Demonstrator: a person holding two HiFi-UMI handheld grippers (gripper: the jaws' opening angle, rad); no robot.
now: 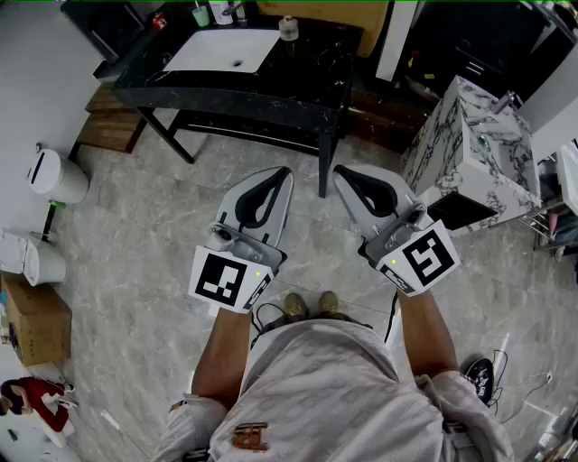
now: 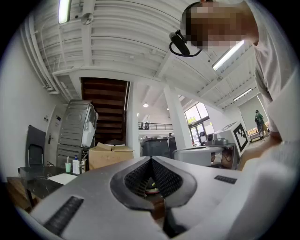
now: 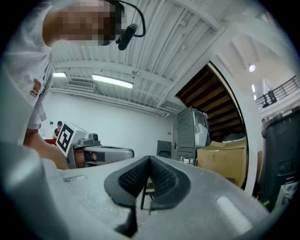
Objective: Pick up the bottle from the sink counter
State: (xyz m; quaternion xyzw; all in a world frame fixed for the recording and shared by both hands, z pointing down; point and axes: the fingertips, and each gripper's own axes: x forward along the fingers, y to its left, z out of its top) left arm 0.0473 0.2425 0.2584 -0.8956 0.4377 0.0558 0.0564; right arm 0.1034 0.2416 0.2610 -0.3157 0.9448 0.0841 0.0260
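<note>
Left gripper (image 1: 276, 177) and right gripper (image 1: 347, 177) hang near, side by side, each with jaws pressed together on nothing. Far off, the black counter (image 1: 302, 77) carries a green cup (image 1: 200, 15), the white bottle (image 1: 219, 11), a sink (image 1: 226, 50) and a clear jar (image 1: 288, 27).

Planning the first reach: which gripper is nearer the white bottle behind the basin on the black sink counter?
Left. The left gripper hangs short of the white bottle, slightly to its right; the right gripper is farther right, past the corner leg of the black sink counter.
</note>
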